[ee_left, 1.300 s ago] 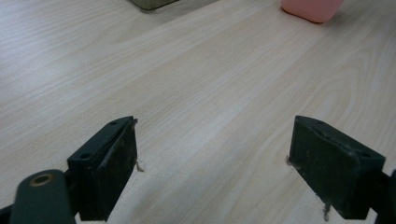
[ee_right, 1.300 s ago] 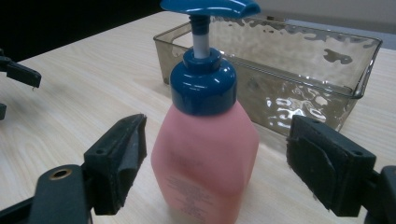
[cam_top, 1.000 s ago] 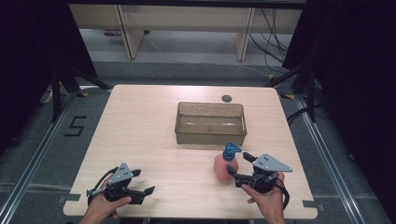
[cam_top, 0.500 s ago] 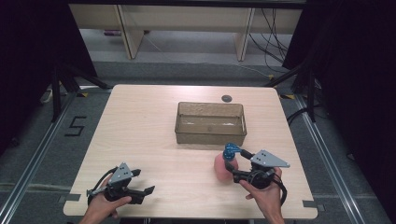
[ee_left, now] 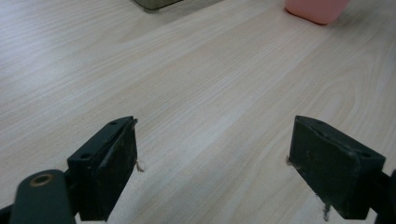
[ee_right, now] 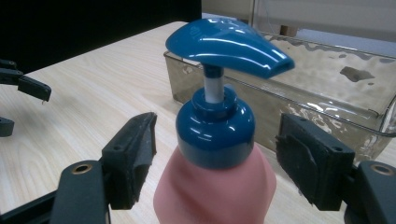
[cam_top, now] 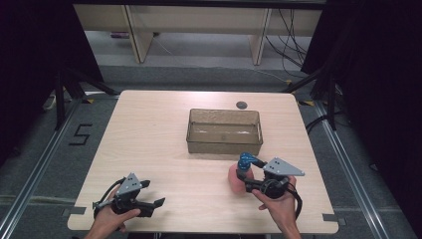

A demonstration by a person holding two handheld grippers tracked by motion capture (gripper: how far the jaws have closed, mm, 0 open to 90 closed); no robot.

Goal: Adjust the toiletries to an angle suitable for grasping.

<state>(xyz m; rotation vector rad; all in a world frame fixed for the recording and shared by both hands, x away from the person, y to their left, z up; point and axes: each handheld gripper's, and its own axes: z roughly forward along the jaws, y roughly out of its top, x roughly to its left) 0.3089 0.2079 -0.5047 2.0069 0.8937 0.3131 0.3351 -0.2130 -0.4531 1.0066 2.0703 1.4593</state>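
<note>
In front of me a pink pump bottle [ee_right: 215,191] with a blue collar and a blue pump head [ee_right: 229,39] stands upright on the light wooden table [cam_top: 159,144], toward its near right part, just in front of the clear rectangular bin [cam_top: 224,130] that sits near the table's middle. I can read no brand or label on the bottle; the pump head carries a small embossed mark that is too faint to make out. My right gripper [ee_right: 219,163] is at the bottle's neck, its two black jaws spread wide, one on each side of the blue collar with a gap on both sides, so it has hold of nothing. In the high view the same gripper [cam_top: 247,175] sits in my right hand [cam_top: 278,206], reaching in from the bottle's right. My left gripper [ee_left: 212,163] rests well apart at the near left of the table, jaws wide open over bare wood and holding nothing; from its own view the bottle's pink base [ee_left: 316,9] shows at the top edge. Beyond the bin a small dark round disc [cam_top: 242,104] lies near the far edge of the table. On the floor to the left, a "5" [cam_top: 80,134] is marked in dark tape.
</note>
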